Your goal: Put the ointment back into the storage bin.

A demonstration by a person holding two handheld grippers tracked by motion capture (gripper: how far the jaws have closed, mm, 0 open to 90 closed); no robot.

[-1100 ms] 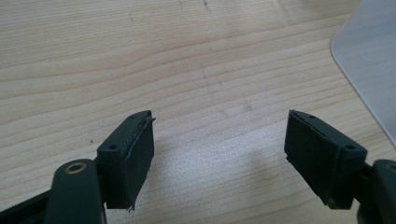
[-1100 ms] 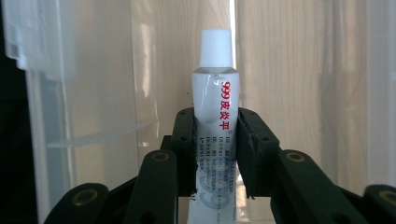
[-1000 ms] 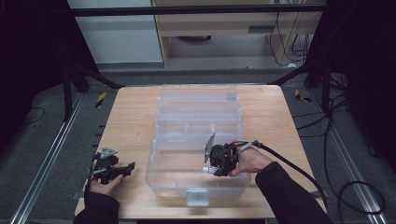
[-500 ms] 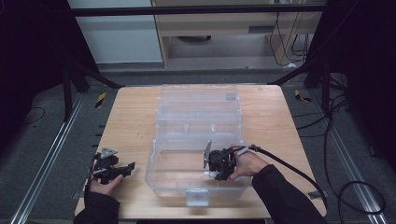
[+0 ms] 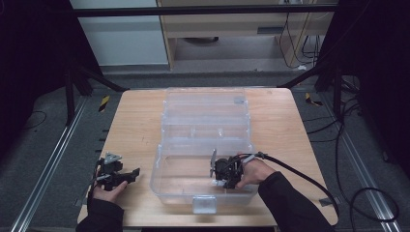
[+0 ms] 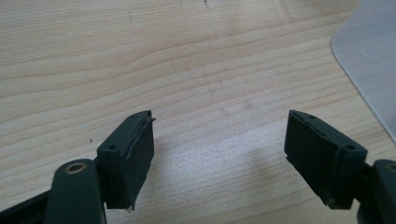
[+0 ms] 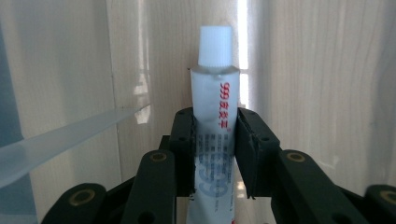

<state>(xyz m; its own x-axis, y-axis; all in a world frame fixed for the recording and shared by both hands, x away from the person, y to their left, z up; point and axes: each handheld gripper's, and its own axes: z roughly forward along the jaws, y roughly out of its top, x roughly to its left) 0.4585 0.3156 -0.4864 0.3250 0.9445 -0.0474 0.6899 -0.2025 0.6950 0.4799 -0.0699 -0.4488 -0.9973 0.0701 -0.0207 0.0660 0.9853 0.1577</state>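
Placing step: the right gripper (image 7: 215, 154) clamps a white tube (image 7: 214, 116) inside the clear box (image 5: 167, 186); next, release. The left gripper (image 6: 219, 154) rests wide beside the box.

The high view looks forward and down on the table (image 5: 135, 121) from well above its near edge. Each gripper view sits close behind its own jaws: the left faces bare tabletop beside the box (image 6: 369, 60), the right faces into the box (image 5: 205, 145), which the high view shares.

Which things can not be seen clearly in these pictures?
- Tube, right gripper view: its lower end is cut off by the bottom edge, and the right gripper covers its sides.
- Tube, high view: too small, hidden behind the right gripper.
- Clear box, left gripper view: only a corner, cut by the right edge.
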